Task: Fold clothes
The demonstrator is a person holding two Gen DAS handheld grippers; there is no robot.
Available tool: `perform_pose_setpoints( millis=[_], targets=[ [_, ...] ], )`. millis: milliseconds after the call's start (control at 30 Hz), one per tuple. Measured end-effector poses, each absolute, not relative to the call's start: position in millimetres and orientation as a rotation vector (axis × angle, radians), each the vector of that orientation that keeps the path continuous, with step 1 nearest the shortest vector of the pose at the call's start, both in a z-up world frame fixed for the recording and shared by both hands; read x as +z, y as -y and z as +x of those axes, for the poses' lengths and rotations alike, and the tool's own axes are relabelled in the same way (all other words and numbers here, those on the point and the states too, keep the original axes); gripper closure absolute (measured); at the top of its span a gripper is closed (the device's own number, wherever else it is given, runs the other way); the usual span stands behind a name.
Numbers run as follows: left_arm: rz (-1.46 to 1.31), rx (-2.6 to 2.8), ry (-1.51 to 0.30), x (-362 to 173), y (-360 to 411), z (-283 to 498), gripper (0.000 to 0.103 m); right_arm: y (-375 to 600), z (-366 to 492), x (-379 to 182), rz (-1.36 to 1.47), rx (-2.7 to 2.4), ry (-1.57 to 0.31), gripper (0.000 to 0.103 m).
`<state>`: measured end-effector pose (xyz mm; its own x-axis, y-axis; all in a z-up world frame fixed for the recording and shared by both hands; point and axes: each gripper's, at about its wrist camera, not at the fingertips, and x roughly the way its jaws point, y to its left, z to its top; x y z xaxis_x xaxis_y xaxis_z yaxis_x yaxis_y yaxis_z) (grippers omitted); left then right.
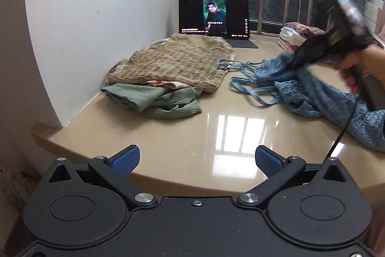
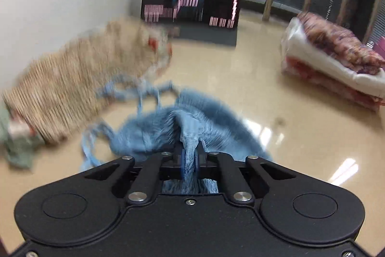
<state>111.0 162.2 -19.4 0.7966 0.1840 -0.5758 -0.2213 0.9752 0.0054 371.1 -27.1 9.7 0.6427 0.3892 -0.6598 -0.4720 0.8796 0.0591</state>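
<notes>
A blue textured garment (image 1: 308,90) with thin straps lies crumpled on the right of the beige table (image 1: 192,127). My right gripper (image 2: 190,155) is shut on a bunched fold of that blue garment (image 2: 192,127); the right wrist view is motion-blurred. In the left wrist view the right gripper (image 1: 303,54), held by a hand (image 1: 361,64), shows as a blur over the blue cloth. My left gripper (image 1: 197,159) stands open above the table's near edge, with nothing between its blue pads (image 1: 126,160).
A pile of unfolded clothes, a tan knit top (image 1: 173,62) over a green garment (image 1: 154,98), sits at the left by the wall. A tablet (image 1: 214,16) plays video at the back. A folded stack (image 2: 336,64) lies at the back right.
</notes>
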Motion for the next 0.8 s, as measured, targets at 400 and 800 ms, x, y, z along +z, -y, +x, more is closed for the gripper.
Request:
perform_pose_setpoints(
  millis=[400,800],
  targets=[
    [0.025,0.115,-0.459,20,-108,128,0.000,183,261,100,0.234,0.687,-0.404,0.097],
    [0.513,-0.115,-0.260,12,16,148,0.000,275,195,54,0.439,0.660,-0.449,0.097]
  ],
)
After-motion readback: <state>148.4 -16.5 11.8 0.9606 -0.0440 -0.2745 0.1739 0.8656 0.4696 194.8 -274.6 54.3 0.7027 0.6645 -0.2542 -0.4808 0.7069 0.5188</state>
